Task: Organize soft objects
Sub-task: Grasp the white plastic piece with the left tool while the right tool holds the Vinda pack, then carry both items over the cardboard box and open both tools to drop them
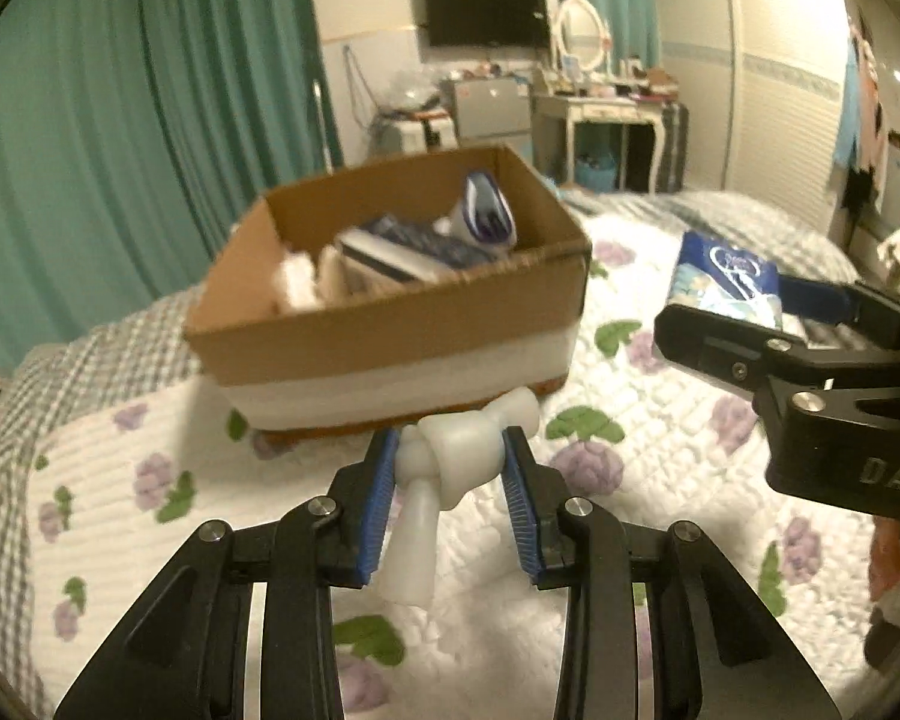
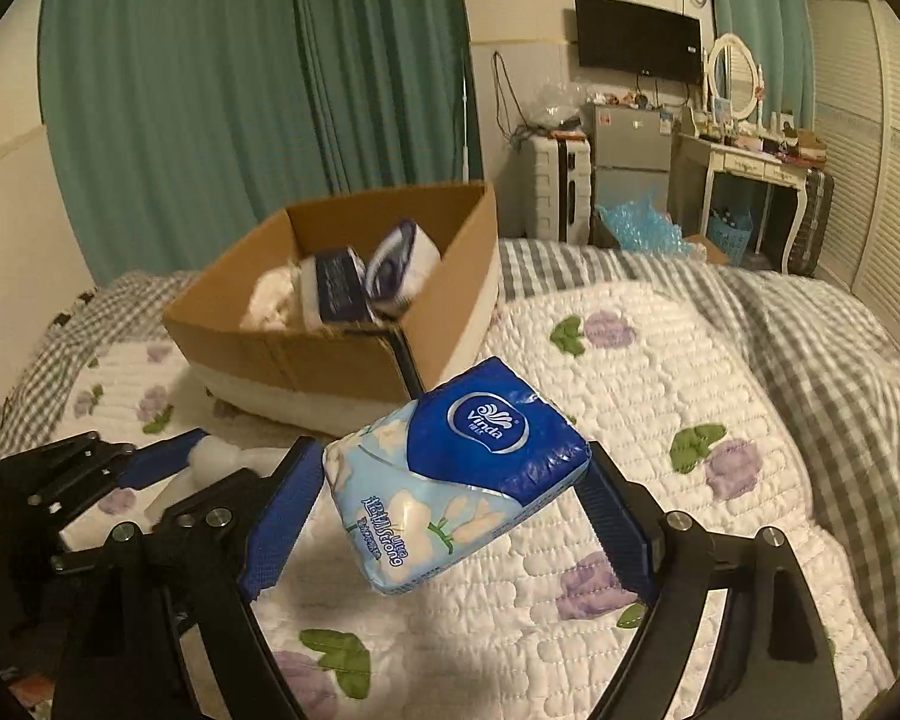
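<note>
In the left wrist view we see the left gripper [image 1: 450, 456] pinching a knotted white foam strip [image 1: 444, 468] at lower centre, below the cardboard box [image 1: 390, 324]. Only the right wrist view shows the label: the right gripper [image 2: 450, 474] clamps a blue tissue pack [image 2: 456, 474] at centre, printed "Vinda" and "Ultra Strong", above the floral quilt [image 2: 660, 396].

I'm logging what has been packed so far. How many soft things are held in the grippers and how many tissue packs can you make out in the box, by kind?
Knotted white cloth, in the left gripper: 1
Tissue pack, in the right gripper: 1
Blue-and-white packs in the box: at least 2; white items beside them are too blurred to count
Total: at least 4
</note>
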### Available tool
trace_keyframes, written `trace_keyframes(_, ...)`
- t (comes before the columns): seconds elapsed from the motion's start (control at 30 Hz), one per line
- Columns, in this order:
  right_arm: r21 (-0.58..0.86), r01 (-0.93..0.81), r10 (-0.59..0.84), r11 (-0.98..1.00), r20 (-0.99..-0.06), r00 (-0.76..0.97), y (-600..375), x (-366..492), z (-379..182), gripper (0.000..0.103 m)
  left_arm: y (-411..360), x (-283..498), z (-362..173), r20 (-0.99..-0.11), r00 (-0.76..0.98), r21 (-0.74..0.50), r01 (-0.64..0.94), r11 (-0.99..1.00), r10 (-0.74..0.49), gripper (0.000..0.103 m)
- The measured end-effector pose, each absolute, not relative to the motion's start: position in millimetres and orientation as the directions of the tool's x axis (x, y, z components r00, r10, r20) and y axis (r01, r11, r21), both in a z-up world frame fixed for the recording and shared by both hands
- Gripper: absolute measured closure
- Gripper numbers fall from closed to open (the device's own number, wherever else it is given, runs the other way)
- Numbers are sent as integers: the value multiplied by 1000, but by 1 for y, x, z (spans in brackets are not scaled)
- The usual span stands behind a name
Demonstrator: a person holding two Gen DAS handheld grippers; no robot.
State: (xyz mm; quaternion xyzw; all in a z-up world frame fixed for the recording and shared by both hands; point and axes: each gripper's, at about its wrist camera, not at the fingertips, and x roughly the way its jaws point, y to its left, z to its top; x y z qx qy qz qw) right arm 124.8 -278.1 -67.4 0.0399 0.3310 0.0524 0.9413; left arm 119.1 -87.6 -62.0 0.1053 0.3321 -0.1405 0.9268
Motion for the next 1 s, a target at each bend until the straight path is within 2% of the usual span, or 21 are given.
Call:
trace_keyframes(0.5, 126, -117, 165, 985, -495, 853, -267, 85, 23, 18, -43, 83, 34, -515, 841, 72, 238, 969, -168, 69)
trace_keyframes(0.6, 76, -138, 158, 987, -467, 870, -257, 81, 48, 18, -39, 87, 52, -487, 856, 71, 235, 969, -172, 69)
trace_keyframes(0.87, -28, -205, 176, 978, -410, 895, -224, 110, 111, 18, -25, 149, 72, -462, 862, 17, 243, 970, -208, 69)
trace_keyframes(1.0, -51, -216, 174, 975, -427, 887, -207, 155, 117, 18, -21, 199, 65, -480, 851, 9, 249, 969, -214, 69)
